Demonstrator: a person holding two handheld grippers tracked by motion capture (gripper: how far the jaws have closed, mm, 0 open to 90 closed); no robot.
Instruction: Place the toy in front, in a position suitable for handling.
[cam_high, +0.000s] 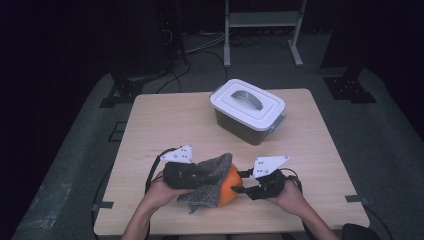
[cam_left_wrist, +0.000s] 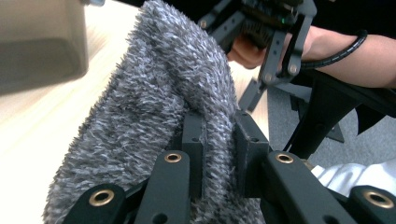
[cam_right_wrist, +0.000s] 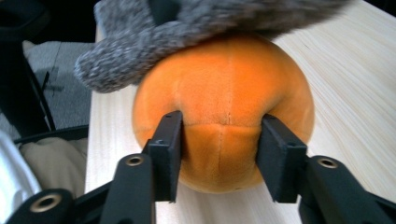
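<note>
High view: left tool (cam_high: 200, 175) drapes grey cloth (cam_high: 212, 182) over orange plush ball (cam_high: 231, 189) at table (cam_high: 165, 125) front edge, looks like wiping; right tool (cam_high: 245, 189) steadies ball. Lidded bin (cam_high: 248, 110) stands well apart. Left gripper view: jaws clamped tight on cloth (cam_left_wrist: 159, 107), so it can't slip. Right gripper view: jaws partway open, pads pressed into ball (cam_right_wrist: 224, 107) sides, holding it against rolling.

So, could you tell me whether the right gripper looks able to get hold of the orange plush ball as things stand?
Probably yes. The right gripper already has its jaws on either side of the orange plush ball, pads denting it. The grey cloth, pinched by the left gripper, drapes only over the ball's top.
</note>
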